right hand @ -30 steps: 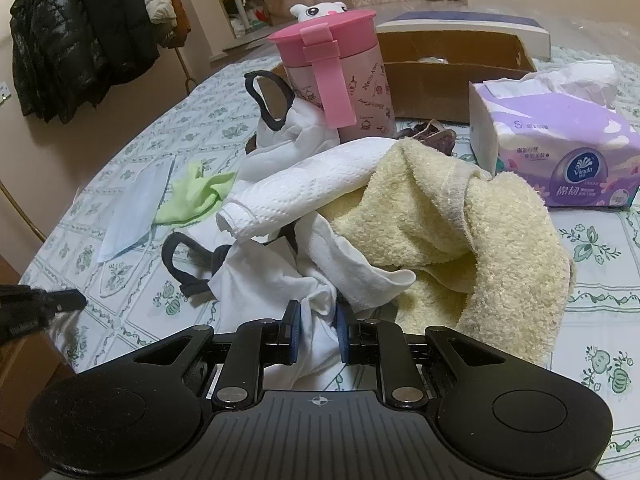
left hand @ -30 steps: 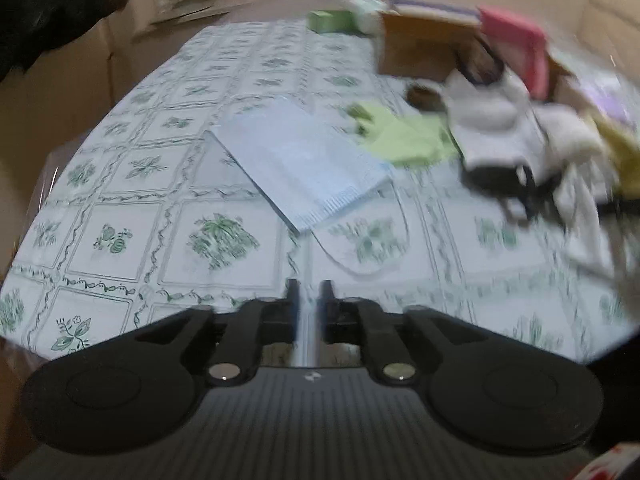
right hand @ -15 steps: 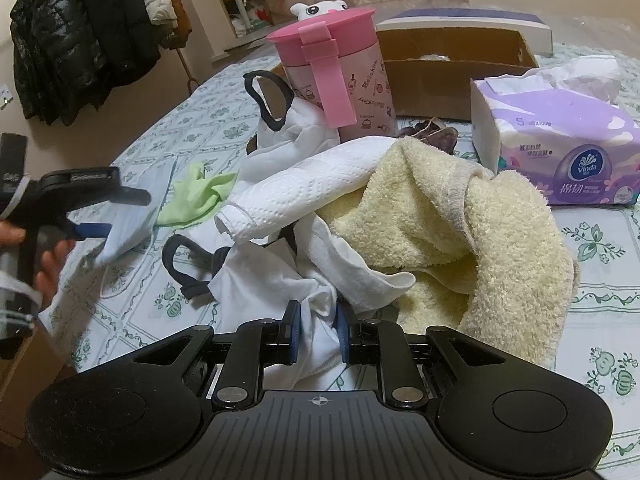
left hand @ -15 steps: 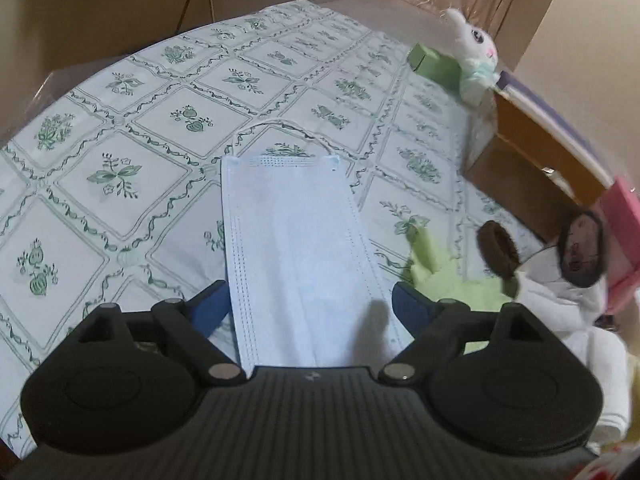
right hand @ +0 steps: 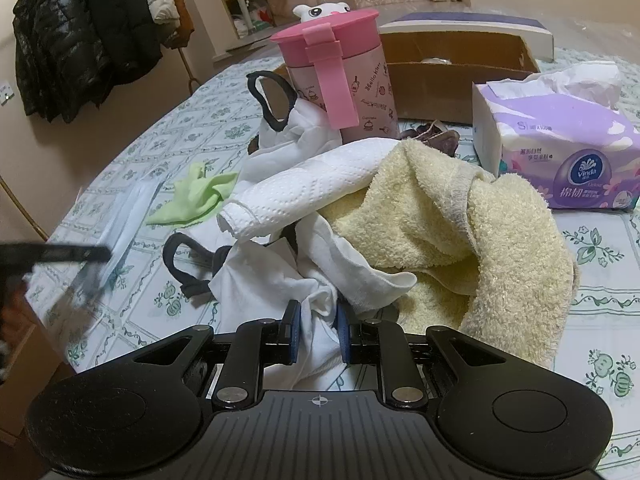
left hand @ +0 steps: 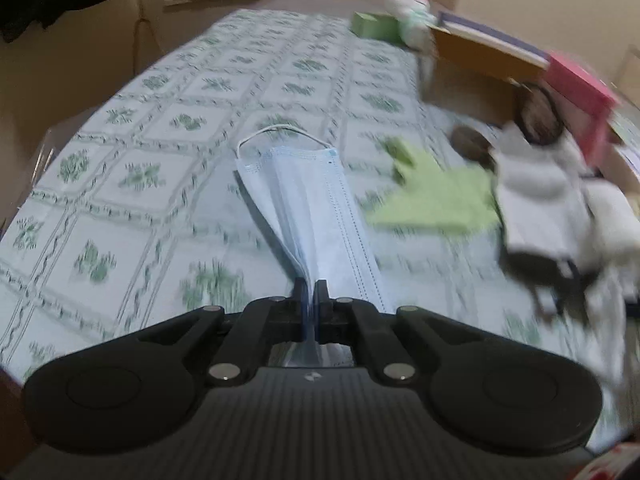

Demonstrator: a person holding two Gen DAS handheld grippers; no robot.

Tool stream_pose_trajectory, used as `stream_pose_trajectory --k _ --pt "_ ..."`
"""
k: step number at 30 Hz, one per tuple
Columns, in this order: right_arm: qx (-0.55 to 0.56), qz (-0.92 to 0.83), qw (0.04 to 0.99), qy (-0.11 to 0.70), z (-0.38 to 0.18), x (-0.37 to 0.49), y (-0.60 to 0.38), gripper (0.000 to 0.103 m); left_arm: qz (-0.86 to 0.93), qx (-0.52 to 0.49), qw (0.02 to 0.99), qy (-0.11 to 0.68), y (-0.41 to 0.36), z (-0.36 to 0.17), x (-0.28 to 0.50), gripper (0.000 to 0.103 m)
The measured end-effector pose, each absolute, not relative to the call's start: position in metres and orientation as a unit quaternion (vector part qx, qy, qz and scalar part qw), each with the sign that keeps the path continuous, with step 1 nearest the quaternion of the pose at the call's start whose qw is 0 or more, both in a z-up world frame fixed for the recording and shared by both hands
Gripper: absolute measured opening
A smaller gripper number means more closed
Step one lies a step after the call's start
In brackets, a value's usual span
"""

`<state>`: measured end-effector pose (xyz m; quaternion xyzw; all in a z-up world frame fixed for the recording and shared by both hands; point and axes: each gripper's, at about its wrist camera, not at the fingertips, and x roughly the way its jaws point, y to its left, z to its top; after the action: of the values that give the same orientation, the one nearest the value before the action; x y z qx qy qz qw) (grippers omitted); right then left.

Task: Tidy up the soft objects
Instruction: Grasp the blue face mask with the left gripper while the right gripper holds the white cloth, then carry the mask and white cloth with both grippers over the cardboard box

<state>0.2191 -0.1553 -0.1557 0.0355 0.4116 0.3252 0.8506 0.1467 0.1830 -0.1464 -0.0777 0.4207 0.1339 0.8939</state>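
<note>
Change, left gripper: half a second ago its jaws stood wide apart either side of the flat face mask; now the left gripper (left hand: 310, 292) is clamped shut on the near edge of the face mask (left hand: 308, 208), which is pinched into folds and fans out away from the jaws.
Change, mask: its ear loop at the far end now shows as a raised arc in the middle of the left-wrist frame; before, the mask lay flat.
Change, right gripper: none visible; the right gripper (right hand: 314, 330) grips a fold of the white cloth (right hand: 316, 280) between its blue pads, as it did a second ago.
Change, right view: the left gripper is a dark blur at the left edge, with the mask (right hand: 120, 220) streaked beside it.
Task things, place: the pile of soft things sits in the centre of the right-wrist frame; the mask lies at centre-left.
Count, face masks: one.
Count, green cloths: one green cloth (right hand: 196, 200), left of the pile.
Count, yellow towels: one yellow towel (right hand: 460, 240), draped over the right of the pile.
Count, white embossed rolls: one paper towel (right hand: 308, 184), lying across the pile's top.
Count, pink cups: one pink cup (right hand: 340, 76), upper centre.
Count, tissue packs: one tissue pack (right hand: 560, 148), right.
Count, cardboard boxes: one cardboard box (right hand: 440, 84), behind the cup.
Surface: tablecloth (left hand: 160, 160) with green motifs.
</note>
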Motion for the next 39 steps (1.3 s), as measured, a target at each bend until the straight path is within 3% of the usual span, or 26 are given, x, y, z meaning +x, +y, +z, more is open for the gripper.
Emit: stream_pose_trajectory --k 3,5,6,7,9,11,14,15,17,18,19,22,39 --pt "0.027 0.327 0.852 0.409 -0.153 0.217 -0.153 0.025 0.123 -0.081 0.889 0.433 0.181 -0.149 0.131 0.005" --pt "0.019 0.332 0.853 0.402 -0.15 0.213 -0.151 0.05 0.127 -0.088 0.889 0.431 0.179 -0.15 0.128 0.015" --pt "0.015 0.334 0.855 0.396 -0.148 0.211 -0.15 0.068 0.124 -0.094 0.889 0.43 0.179 -0.15 0.129 0.026" --pt "0.011 0.341 0.855 0.391 -0.146 0.208 -0.149 0.072 0.118 -0.098 0.891 0.428 0.177 -0.15 0.13 0.039" --pt "0.007 0.356 0.855 0.376 -0.142 0.201 -0.146 0.072 0.118 -0.097 0.891 0.427 0.173 -0.151 0.137 0.05" --pt "-0.012 0.358 0.854 0.377 -0.142 0.197 -0.138 0.072 0.126 -0.09 0.892 0.425 0.169 -0.154 0.142 0.052" --pt "-0.036 0.355 0.853 0.381 -0.15 0.194 -0.127 0.067 0.138 -0.082 0.894 0.419 0.165 -0.155 0.147 0.047" --pt "-0.038 0.354 0.854 0.379 -0.153 0.193 -0.125 0.051 0.143 -0.078 0.895 0.416 0.165 -0.155 0.147 0.037" --pt "-0.056 0.35 0.855 0.378 -0.157 0.19 -0.121 0.04 0.138 -0.077 0.896 0.415 0.165 -0.155 0.145 0.021" --pt "-0.065 0.351 0.856 0.374 -0.157 0.189 -0.12 0.028 0.132 -0.082 0.896 0.416 0.165 -0.154 0.144 0.008" --pt "-0.068 0.356 0.854 0.374 -0.156 0.188 -0.12 0.022 0.126 -0.084 0.896 0.418 0.165 -0.154 0.144 0.004" --pt "-0.07 0.369 0.848 0.374 -0.152 0.186 -0.124 0.017 0.122 -0.07 0.897 0.419 0.159 -0.153 0.14 0.002" --pt "-0.024 0.415 0.85 0.322 -0.056 0.176 -0.196 0.017 0.084 0.051 0.93 0.355 0.142 -0.085 0.111 0.002"
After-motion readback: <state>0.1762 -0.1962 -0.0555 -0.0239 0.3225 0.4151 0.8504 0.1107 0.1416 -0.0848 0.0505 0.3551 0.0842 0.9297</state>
